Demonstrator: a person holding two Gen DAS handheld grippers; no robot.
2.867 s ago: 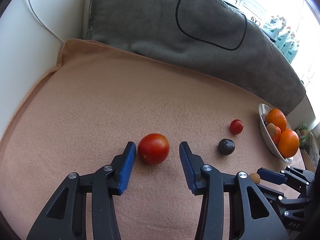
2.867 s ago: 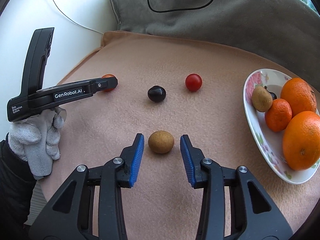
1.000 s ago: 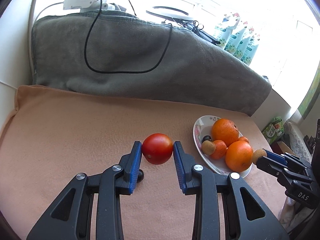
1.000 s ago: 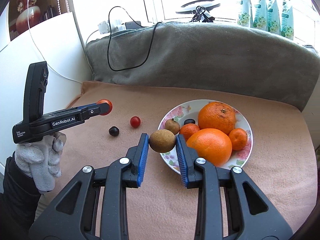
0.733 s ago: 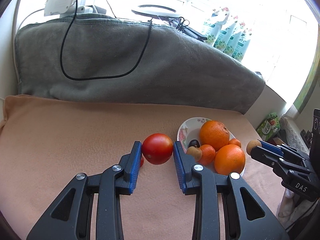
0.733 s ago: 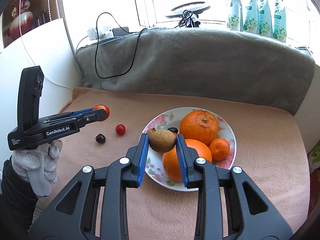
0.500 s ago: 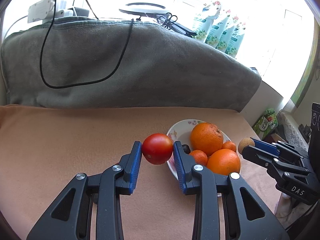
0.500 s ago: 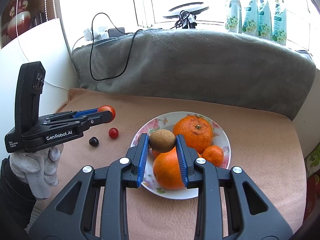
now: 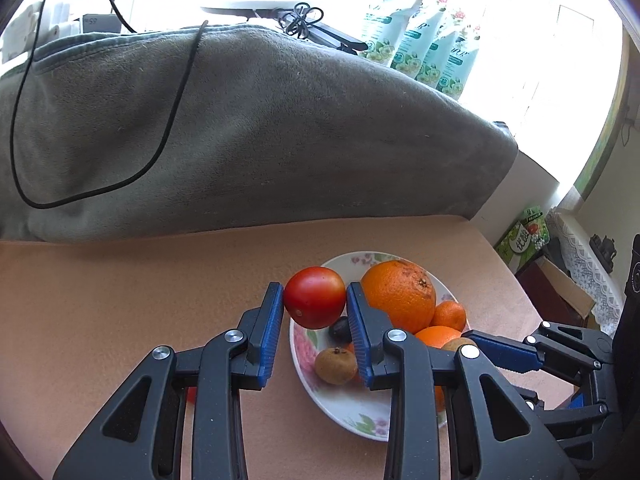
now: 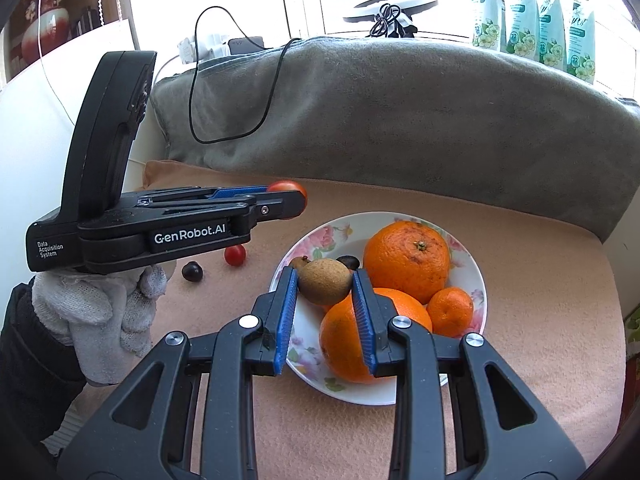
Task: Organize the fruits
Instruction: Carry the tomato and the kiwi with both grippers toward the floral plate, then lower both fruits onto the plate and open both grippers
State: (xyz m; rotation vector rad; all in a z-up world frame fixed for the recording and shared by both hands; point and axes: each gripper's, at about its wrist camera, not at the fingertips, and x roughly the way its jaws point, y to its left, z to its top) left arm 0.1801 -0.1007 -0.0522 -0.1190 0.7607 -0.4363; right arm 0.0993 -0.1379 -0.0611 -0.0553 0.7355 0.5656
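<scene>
The left gripper (image 9: 315, 309) was clamped on a tomato (image 9: 315, 297), a smooth, glossy red globe pinched between the 2 blue ribbed pads and held in the air over the near-left rim of the plate (image 9: 344, 404). The right gripper (image 10: 325, 286) was closed on a kiwi (image 10: 325, 281), a dull brown, fuzzy oval with a small stub at its left end, lifted above the plate's left half.

Just beyond and to the right of the right gripper's tips sat a large orange (image 10: 407, 260) with a dimpled skin and a dark stem scar; a second large orange (image 10: 348, 344) lay under its right finger, and a small mandarin (image 10: 449, 311) lay further right. A dark plum (image 10: 347, 261) peeked out behind the kiwi. In the left wrist view, a brown longan-like fruit (image 9: 335, 365) rested on the plate between the left gripper's fingers.

To the left of the right gripper, on the peach blanket (image 10: 540, 280), a cherry tomato (image 10: 235, 255) and a dark round fruit (image 10: 192, 271) lay near each other, well apart from the plate. A grey blanket (image 10: 400, 120) with a black cable (image 10: 240, 136) rose behind
</scene>
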